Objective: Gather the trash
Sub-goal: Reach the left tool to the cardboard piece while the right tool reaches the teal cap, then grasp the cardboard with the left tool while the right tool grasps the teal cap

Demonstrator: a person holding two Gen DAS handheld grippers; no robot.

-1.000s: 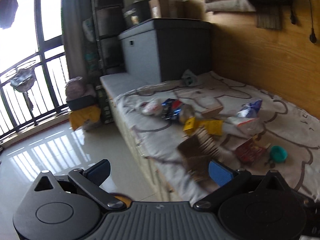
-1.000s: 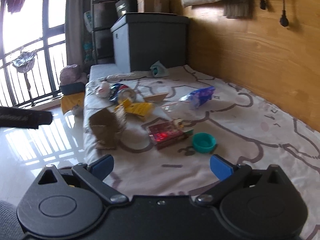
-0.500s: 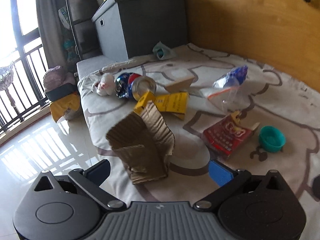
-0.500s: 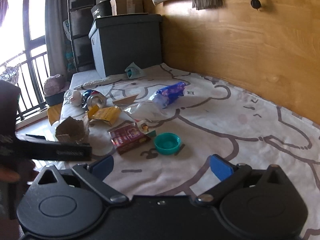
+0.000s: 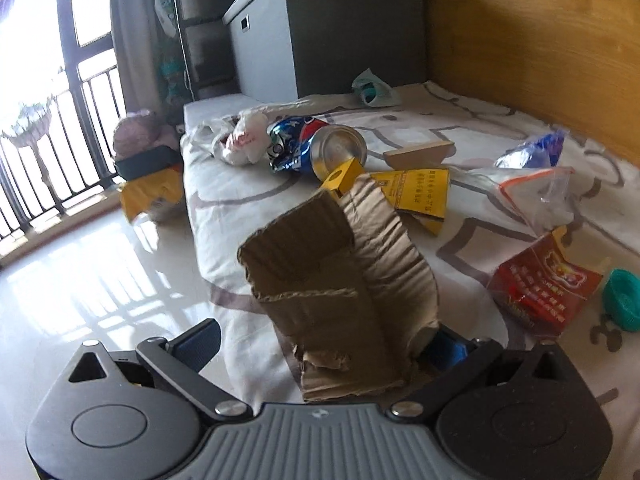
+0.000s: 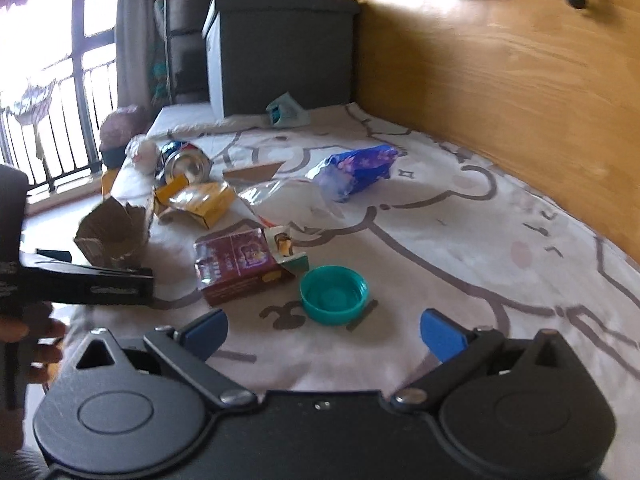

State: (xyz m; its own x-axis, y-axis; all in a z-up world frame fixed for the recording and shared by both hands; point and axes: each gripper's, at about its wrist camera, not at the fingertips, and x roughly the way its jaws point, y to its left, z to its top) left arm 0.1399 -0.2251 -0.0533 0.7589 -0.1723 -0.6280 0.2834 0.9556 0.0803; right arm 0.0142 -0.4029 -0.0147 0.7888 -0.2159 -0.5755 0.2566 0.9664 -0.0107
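Note:
Trash lies scattered on a patterned bed sheet (image 6: 460,240). A crumpled cardboard piece (image 5: 332,292) stands between the fingers of my left gripper (image 5: 320,346), which is open; the cardboard hides part of the right finger. Behind it lie a yellow box (image 5: 416,196), a dented soda can (image 5: 320,148) and a white plastic bag (image 5: 240,140). My right gripper (image 6: 323,336) is open and holds nothing, just short of a teal lid (image 6: 334,294). A red box (image 6: 236,268) lies left of the lid, and the cardboard (image 6: 112,236) further left.
A blue wrapper (image 6: 356,172) and a clear zip bag (image 5: 540,196) lie toward the wooden wall (image 6: 500,80). A grey storage box (image 5: 332,36) stands at the bed's far end. The bed edge drops to a glossy floor (image 5: 100,280) on the left. A hand (image 6: 24,344) shows at lower left.
The left gripper has moved in over the bed until the cardboard stands between its fingers. The right gripper has come closer to the teal lid and red box.

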